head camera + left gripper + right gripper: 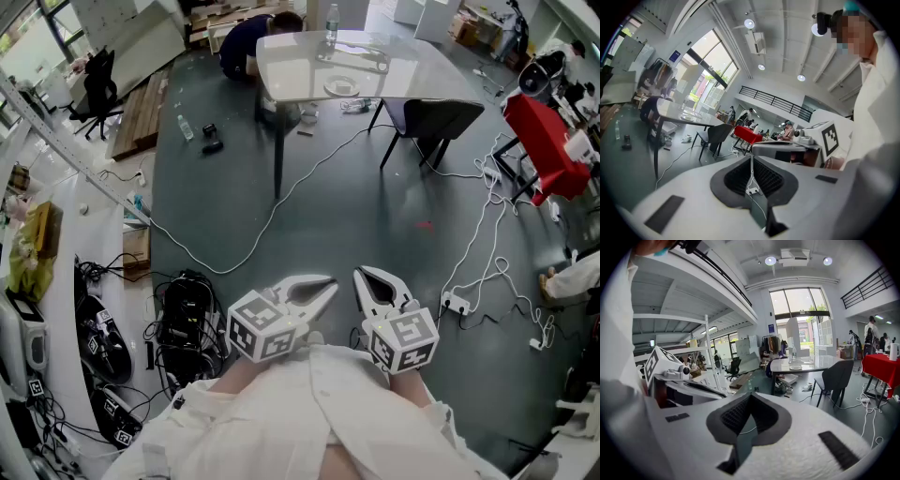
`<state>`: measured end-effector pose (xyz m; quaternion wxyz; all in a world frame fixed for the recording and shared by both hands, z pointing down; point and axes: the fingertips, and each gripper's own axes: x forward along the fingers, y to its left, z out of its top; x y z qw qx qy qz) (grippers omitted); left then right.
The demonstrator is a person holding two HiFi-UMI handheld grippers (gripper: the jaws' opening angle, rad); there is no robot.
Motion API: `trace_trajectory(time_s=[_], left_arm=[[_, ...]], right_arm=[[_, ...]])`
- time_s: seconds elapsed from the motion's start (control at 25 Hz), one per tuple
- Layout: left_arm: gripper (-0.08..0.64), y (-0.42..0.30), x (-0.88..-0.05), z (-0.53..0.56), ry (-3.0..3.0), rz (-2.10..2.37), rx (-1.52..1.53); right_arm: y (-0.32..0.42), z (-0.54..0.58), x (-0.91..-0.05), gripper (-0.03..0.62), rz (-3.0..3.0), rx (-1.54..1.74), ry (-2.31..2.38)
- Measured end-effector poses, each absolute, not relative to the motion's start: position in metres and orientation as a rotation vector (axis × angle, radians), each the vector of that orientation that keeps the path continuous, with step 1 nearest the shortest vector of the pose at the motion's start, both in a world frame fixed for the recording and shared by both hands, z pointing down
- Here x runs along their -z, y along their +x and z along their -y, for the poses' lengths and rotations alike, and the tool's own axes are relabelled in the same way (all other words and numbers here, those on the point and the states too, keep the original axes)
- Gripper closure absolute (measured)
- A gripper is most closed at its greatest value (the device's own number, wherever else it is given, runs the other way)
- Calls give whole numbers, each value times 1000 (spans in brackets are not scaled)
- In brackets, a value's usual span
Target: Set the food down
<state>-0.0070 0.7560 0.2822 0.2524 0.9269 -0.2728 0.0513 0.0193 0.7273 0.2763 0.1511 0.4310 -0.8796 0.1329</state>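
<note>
Held close against the white coat (309, 412), left gripper (326, 287) and right gripper (364, 277) both have jaws pressed together on nothing. No food shows anywhere (only a plate (340, 87) by the distant table's (291, 66) near edge), so the task looks finished or unstarted.

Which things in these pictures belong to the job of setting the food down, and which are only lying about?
For the job:
- left gripper, shut, empty
- right gripper, shut, empty
- table with plate
No food is in view.

Lying about:
- chair
- white cable
- power strip
- red table
</note>
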Motion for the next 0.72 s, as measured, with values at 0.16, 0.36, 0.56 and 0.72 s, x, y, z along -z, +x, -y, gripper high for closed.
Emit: trace_trajectory(time_s=[0.16,0.36,0.56,0.72], left_arm=[[532,-7,-279,-750,2515,740,-123],[532,-4,-276,-749,2510,732,-112],[532,0,-279,-750,2516,718,-125],[532,2,-282,-749,2511,715,-134]], right_arm=[[19,-725,-278,591,2521,-391,1243],[18,-724,-277,591,2526,-377,1234],[24,-720,-276,591,2521,-385,1269],[28,-721,-276,591,2528,-405,1288]])
